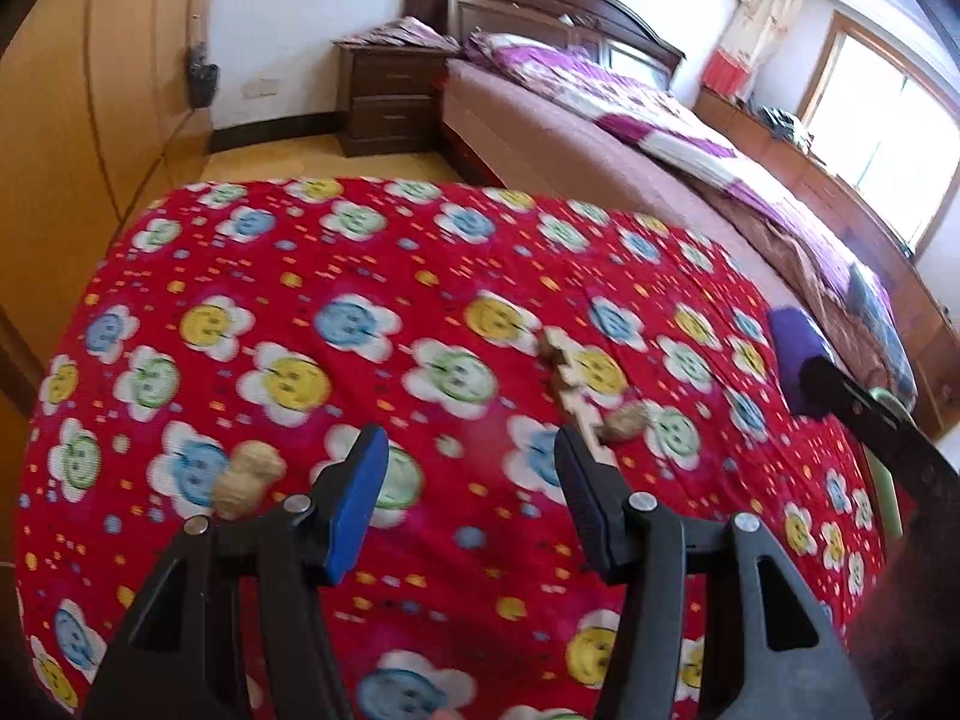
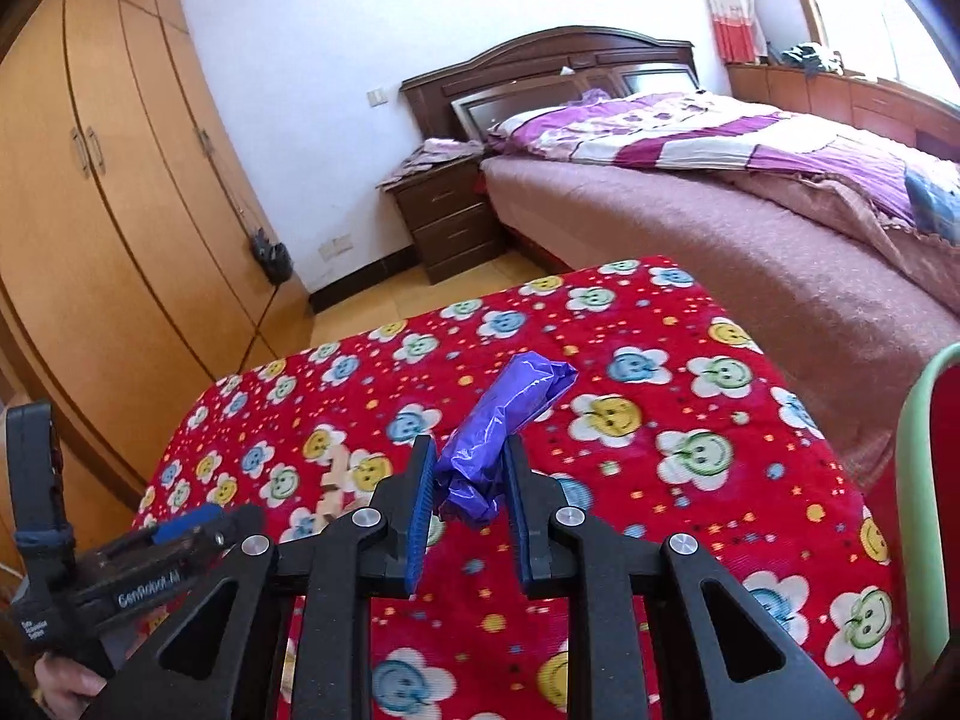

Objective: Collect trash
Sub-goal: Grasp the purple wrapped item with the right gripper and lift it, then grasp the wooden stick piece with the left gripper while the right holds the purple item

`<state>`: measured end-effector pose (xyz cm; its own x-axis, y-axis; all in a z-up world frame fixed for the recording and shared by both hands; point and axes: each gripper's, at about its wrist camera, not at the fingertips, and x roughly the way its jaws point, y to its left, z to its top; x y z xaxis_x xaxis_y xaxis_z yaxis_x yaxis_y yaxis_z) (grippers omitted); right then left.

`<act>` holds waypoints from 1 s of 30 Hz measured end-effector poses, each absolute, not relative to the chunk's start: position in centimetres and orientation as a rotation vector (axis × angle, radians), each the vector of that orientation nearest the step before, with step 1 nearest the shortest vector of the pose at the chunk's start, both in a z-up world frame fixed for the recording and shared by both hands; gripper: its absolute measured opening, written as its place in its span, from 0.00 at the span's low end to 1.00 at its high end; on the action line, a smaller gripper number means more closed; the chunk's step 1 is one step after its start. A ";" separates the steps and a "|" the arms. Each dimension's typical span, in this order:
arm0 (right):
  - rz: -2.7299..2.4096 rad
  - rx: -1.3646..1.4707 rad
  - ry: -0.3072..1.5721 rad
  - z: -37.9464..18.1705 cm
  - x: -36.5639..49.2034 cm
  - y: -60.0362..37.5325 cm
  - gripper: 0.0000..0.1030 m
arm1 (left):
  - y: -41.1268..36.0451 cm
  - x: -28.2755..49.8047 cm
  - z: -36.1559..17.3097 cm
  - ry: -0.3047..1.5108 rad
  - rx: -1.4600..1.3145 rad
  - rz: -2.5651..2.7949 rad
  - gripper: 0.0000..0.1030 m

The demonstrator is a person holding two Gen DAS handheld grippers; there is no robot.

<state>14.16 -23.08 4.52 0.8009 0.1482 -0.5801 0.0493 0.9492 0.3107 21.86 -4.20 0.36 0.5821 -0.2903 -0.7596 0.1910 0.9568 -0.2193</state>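
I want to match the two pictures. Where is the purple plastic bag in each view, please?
Left wrist view: the purple plastic bag is at the right edge, above the red flowered cloth, at the tip of the right gripper.
Right wrist view: the bag is in the centre, clamped between the jaws of the right gripper.
Shared landmark: the dark wooden headboard.

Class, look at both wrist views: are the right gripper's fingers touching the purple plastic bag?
Touching. The right wrist view shows the right gripper shut on the rolled purple plastic bag, with both fingers pressed against its crumpled lower end.
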 end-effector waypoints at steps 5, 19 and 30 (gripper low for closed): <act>0.078 0.359 0.647 3.8 14.3 -23.7 0.22 | -6.5 21.6 0.0 0.947 -0.090 -0.329 0.56; 0.104 0.412 0.645 3.7 13.8 -25.0 0.22 | -9.7 23.2 -0.8 0.934 0.058 -0.207 0.56; 0.120 0.411 0.645 3.7 13.6 -24.9 0.22 | -10.7 24.3 -0.9 0.917 0.078 -0.183 0.31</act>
<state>13.64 -24.90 3.73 0.7954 0.2341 -0.5591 0.0182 0.9128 0.4080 24.28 -10.71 -0.88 0.5938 -0.1242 -0.7950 0.1910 0.9815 -0.0107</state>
